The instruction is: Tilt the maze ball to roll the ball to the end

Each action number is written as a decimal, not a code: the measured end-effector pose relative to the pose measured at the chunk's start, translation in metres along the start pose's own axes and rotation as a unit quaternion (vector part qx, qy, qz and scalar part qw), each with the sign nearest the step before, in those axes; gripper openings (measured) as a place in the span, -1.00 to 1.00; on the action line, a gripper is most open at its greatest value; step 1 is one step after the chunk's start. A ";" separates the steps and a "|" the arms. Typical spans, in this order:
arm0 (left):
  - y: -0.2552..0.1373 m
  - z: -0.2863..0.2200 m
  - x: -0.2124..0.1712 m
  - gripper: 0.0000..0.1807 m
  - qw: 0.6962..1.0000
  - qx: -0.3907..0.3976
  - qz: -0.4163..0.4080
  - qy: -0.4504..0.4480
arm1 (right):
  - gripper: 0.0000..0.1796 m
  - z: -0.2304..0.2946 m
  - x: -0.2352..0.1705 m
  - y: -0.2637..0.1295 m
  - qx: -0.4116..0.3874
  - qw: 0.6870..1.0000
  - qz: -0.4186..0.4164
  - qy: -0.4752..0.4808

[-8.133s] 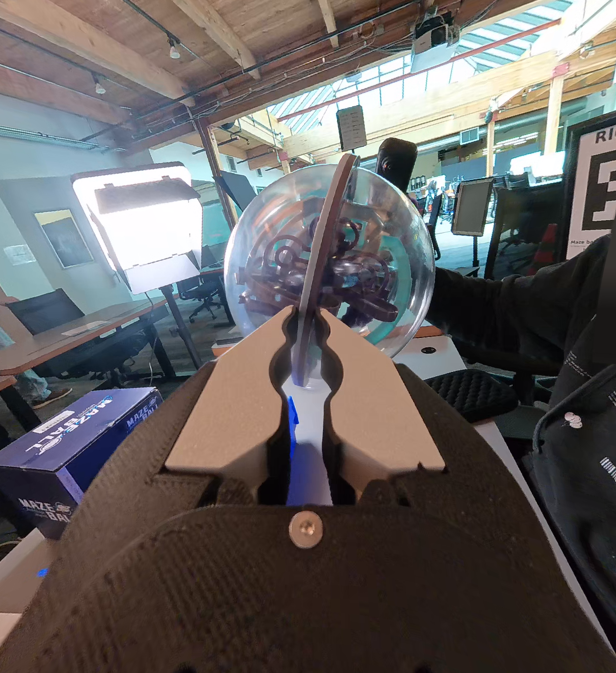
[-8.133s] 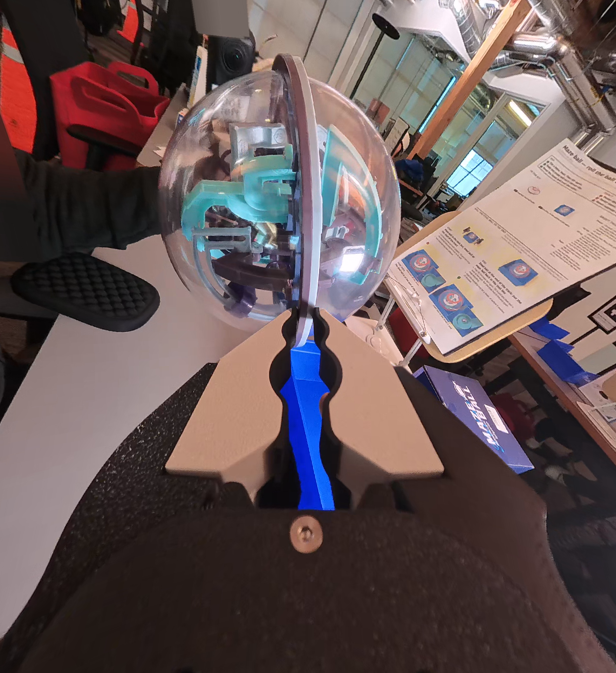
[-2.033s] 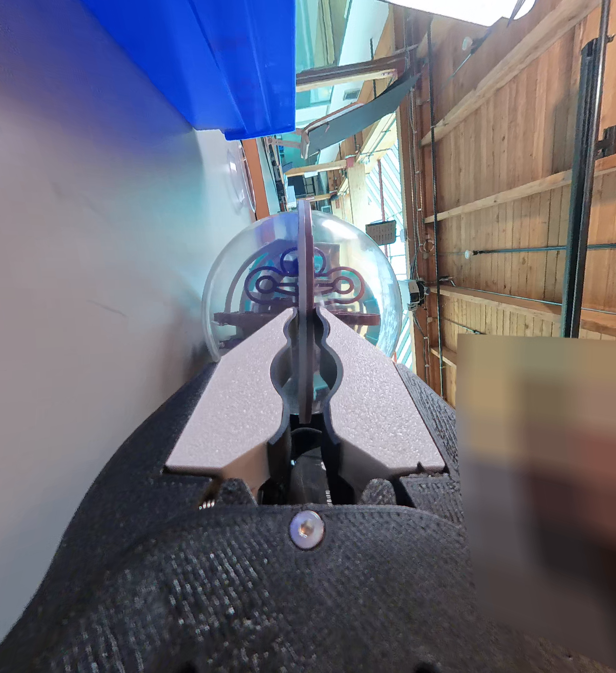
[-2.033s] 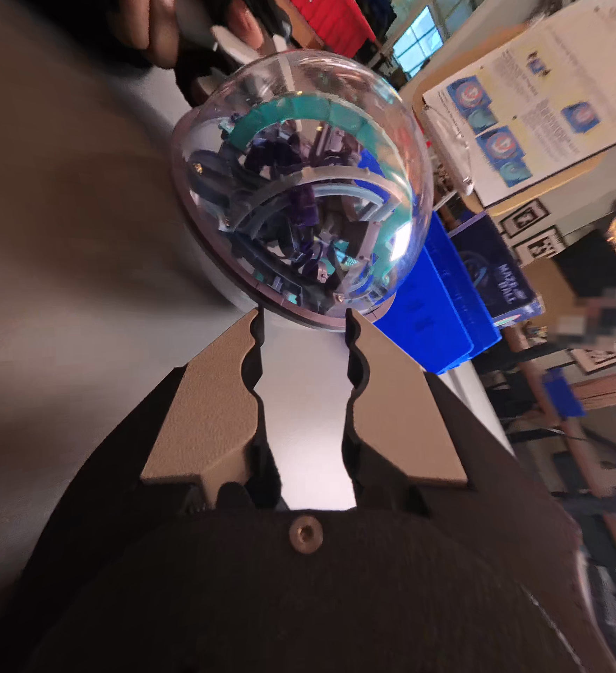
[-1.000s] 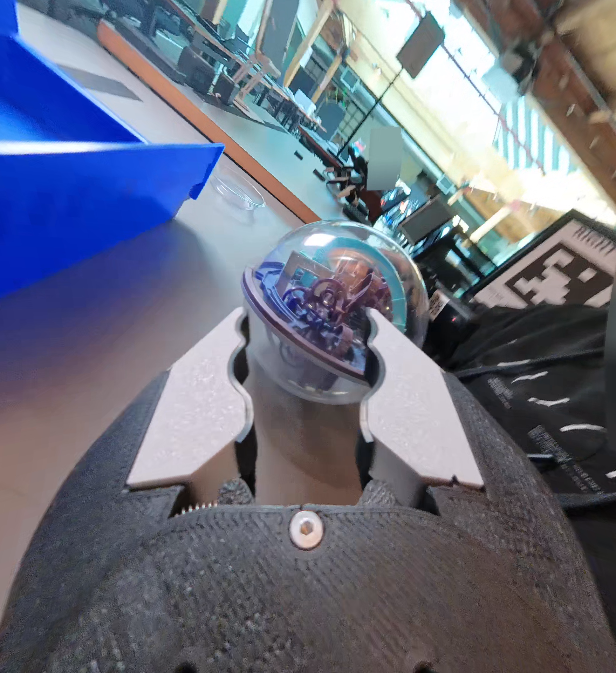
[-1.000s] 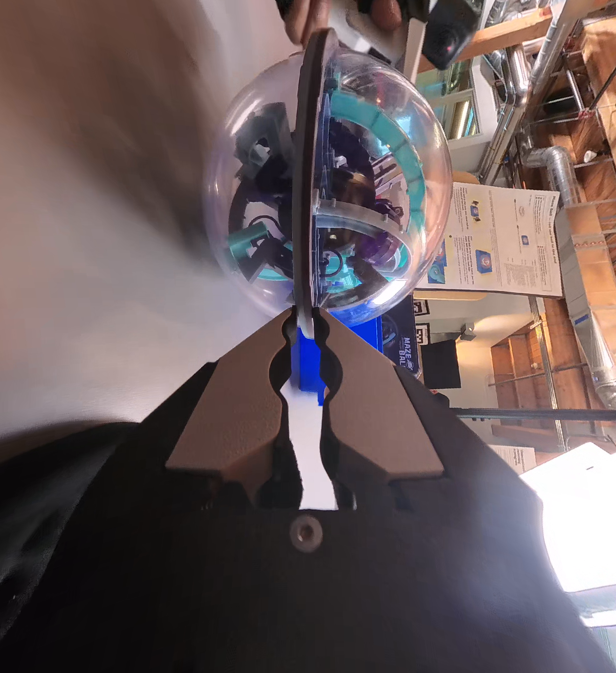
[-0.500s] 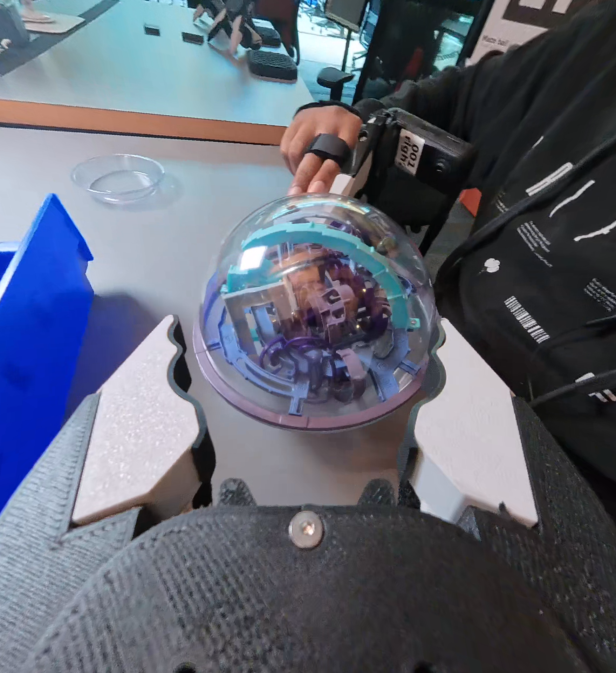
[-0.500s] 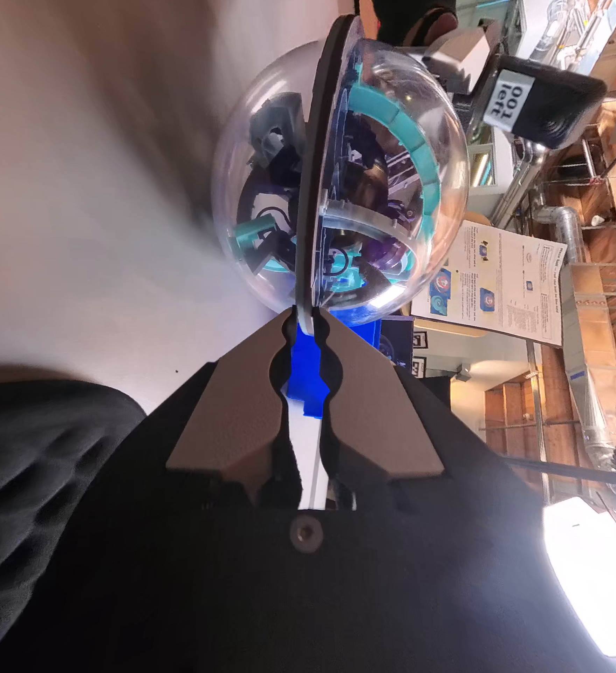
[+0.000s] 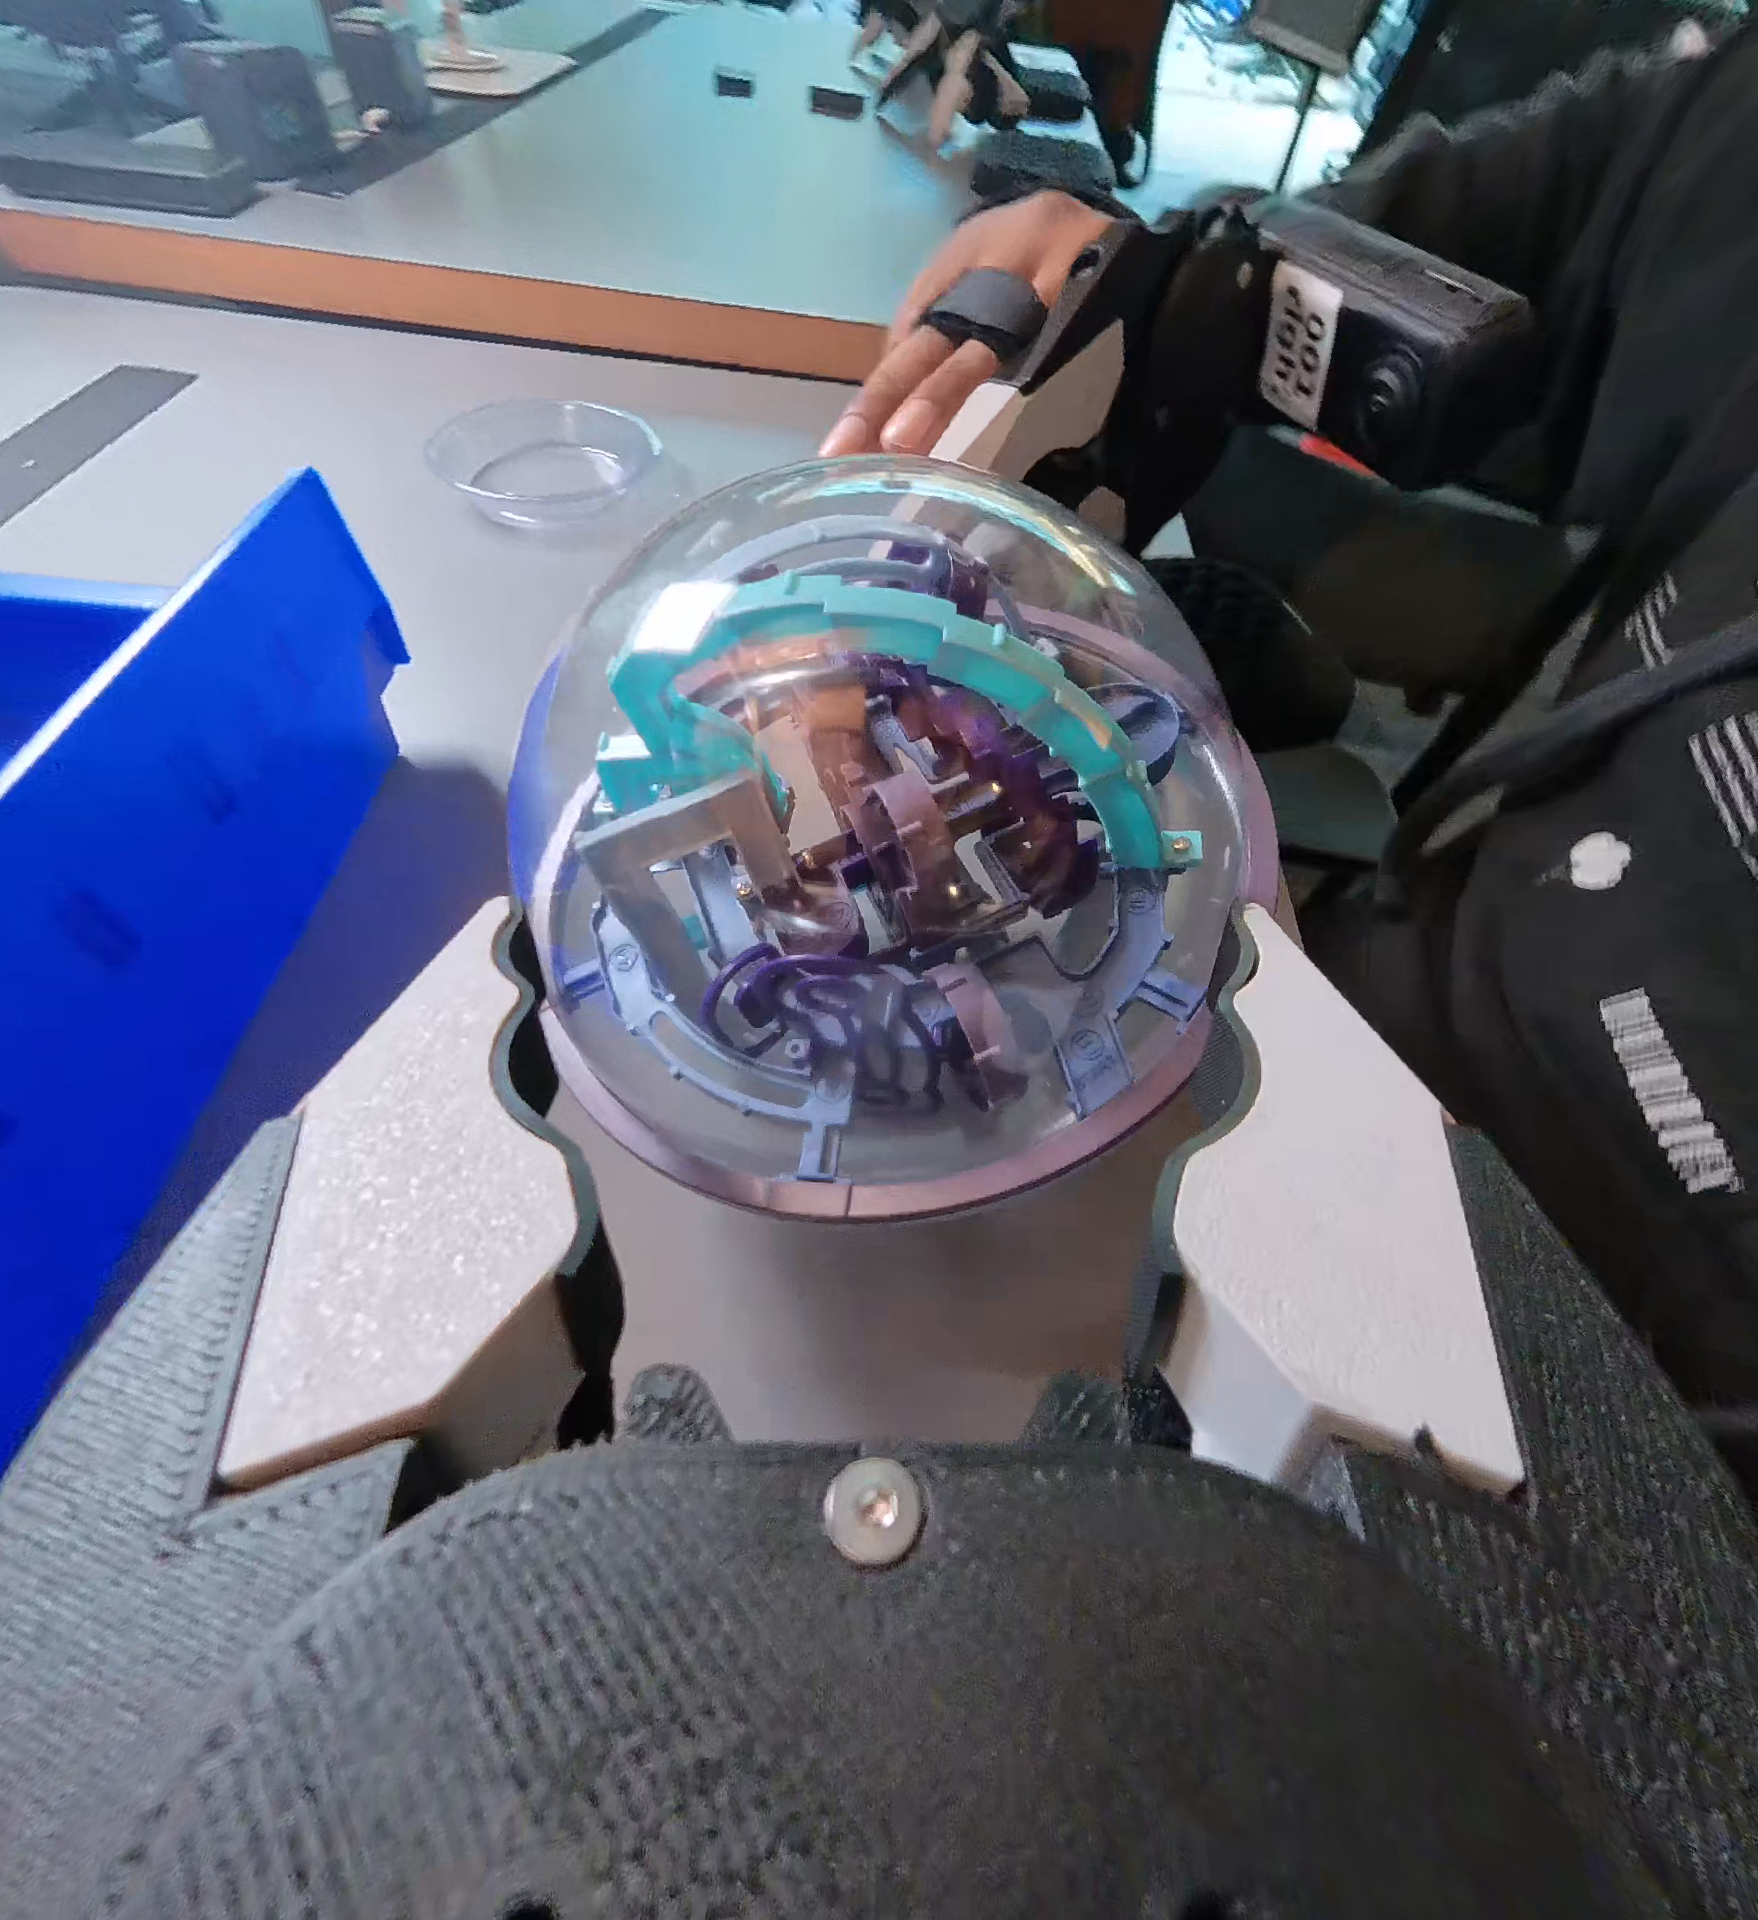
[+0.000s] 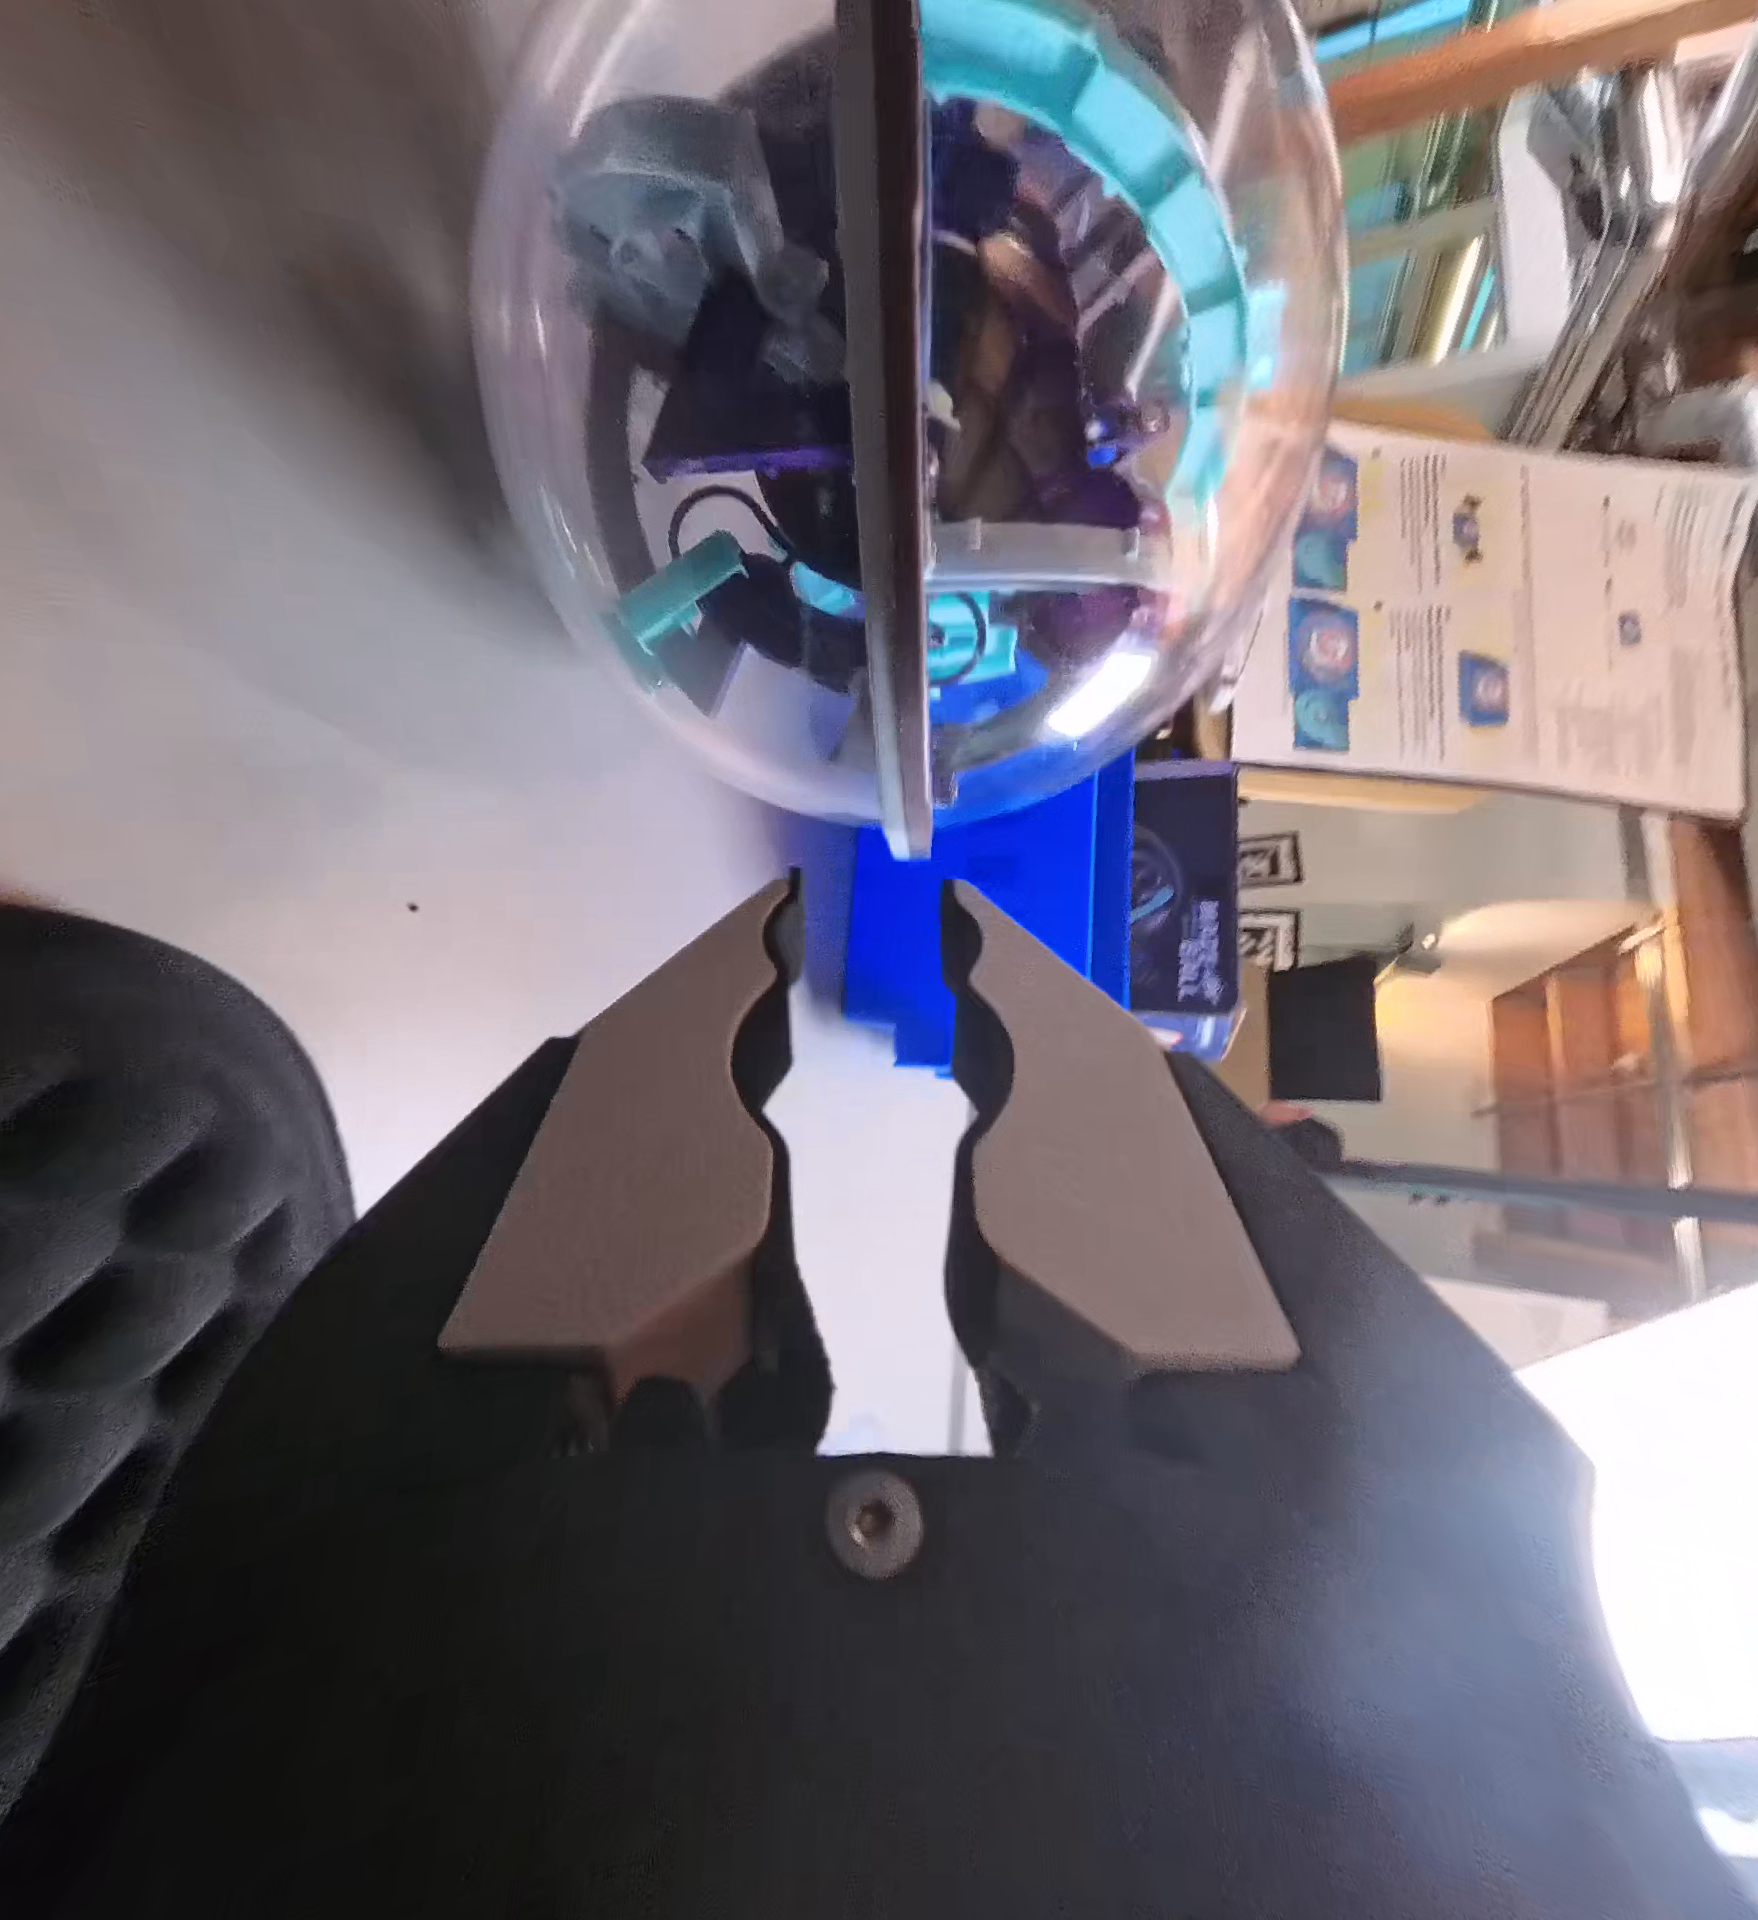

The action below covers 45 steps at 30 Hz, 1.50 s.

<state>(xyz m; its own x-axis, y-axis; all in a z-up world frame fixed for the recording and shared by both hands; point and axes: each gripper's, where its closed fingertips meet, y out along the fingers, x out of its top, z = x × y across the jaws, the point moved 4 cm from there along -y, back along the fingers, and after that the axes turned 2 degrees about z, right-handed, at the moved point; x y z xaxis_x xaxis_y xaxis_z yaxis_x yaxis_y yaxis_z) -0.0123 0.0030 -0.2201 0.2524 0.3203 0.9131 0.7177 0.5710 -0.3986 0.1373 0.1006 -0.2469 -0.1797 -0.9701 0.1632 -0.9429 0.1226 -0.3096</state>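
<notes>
Two claws are both standing released around the maze ball (image 9: 880, 894), which is sitting dome-up on the grey table (image 9: 231, 416) beside the blue bin (image 9: 127, 831): the left claw (image 9: 870, 987) is straddling its purple rim, the right claw (image 10: 870, 899) is gaping just short of that rim. Half a second ago the right claw was still clenching the rim, so the tilting step is looking paused or finished. Next, one claw is needing to re-grip the rim before any further tilting; the small ball inside is not showing clearly.
</notes>
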 end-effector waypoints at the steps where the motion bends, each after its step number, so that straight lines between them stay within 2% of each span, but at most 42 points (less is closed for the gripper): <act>1: 0.000 0.000 0.000 0.40 1.000 0.011 -0.010 -0.017 | -0.70 0.000 -0.004 -0.003 0.001 1.000 0.009 0.020; 5: 0.001 0.000 0.000 0.40 0.996 0.051 -0.029 -0.071 | -0.58 0.007 -0.004 -0.018 0.001 0.996 0.035 0.079; 10: 0.004 0.000 0.003 0.40 0.985 0.105 -0.043 -0.127 | -0.50 0.003 0.031 -0.029 -0.015 0.988 0.014 0.153; 13: 0.006 -0.001 0.005 0.40 0.978 0.133 -0.052 -0.153 | -0.56 -0.006 0.053 -0.029 -0.024 0.985 -0.004 0.170; 15: 0.007 -0.003 0.006 0.40 0.976 0.145 -0.052 -0.152 | -0.64 -0.005 0.058 -0.024 -0.024 0.989 0.007 0.145; 18: 0.008 -0.008 0.005 0.39 0.974 0.161 -0.052 -0.148 | -0.82 -0.008 0.053 -0.021 -0.048 0.990 0.019 0.129; 24: -0.002 -0.022 0.002 0.22 0.976 0.154 -0.061 -0.140 | -0.97 -0.011 0.039 -0.025 -0.051 0.994 0.036 0.089; 28: -0.013 -0.025 -0.003 -0.01 0.984 0.115 -0.059 -0.119 | -1.00 -0.007 0.031 -0.026 -0.047 0.997 0.041 0.048; 31: -0.024 -0.010 -0.002 -0.01 0.991 0.074 -0.082 -0.079 | -1.00 -0.006 0.027 -0.025 -0.045 0.997 0.035 0.044; 33: -0.026 0.007 -0.002 0.09 0.993 0.034 -0.088 -0.071 | -1.00 -0.005 0.024 -0.024 -0.042 0.998 0.034 0.042; 35: -0.015 0.019 -0.011 0.33 0.995 -0.027 -0.047 -0.088 | -1.00 -0.005 0.021 -0.023 -0.042 0.998 0.037 0.043; 37: -0.004 0.018 -0.015 0.40 0.992 -0.084 -0.038 -0.091 | -1.00 -0.005 0.015 -0.023 -0.038 0.996 0.042 0.069; 38: 0.000 0.017 -0.016 0.40 0.992 -0.089 -0.037 -0.079 | -1.00 -0.005 0.011 -0.023 -0.033 0.994 0.045 0.094; 40: 0.010 0.013 -0.020 0.39 0.995 -0.081 -0.009 -0.051 | -0.98 -0.002 0.001 -0.024 -0.009 0.984 0.061 0.168; 42: 0.016 0.011 -0.023 0.37 0.998 -0.051 0.010 -0.029 | -0.89 0.004 -0.009 -0.027 0.047 0.953 0.071 0.291; 43: 0.017 0.010 -0.022 0.36 0.999 -0.041 0.011 -0.031 | -0.81 0.005 -0.012 -0.029 0.075 0.925 0.065 0.367; 45: 0.019 0.008 -0.021 0.34 0.998 -0.023 0.012 -0.050 | -0.61 0.005 -0.008 -0.034 0.139 0.848 0.030 0.510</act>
<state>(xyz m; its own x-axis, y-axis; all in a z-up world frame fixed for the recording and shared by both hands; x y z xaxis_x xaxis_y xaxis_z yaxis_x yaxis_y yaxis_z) -0.0090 0.0128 -0.2473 0.2057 0.4080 0.8895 0.7416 0.5281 -0.4137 0.1720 0.1032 -0.2426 -0.5078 -0.2595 0.8215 -0.8464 -0.0276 -0.5319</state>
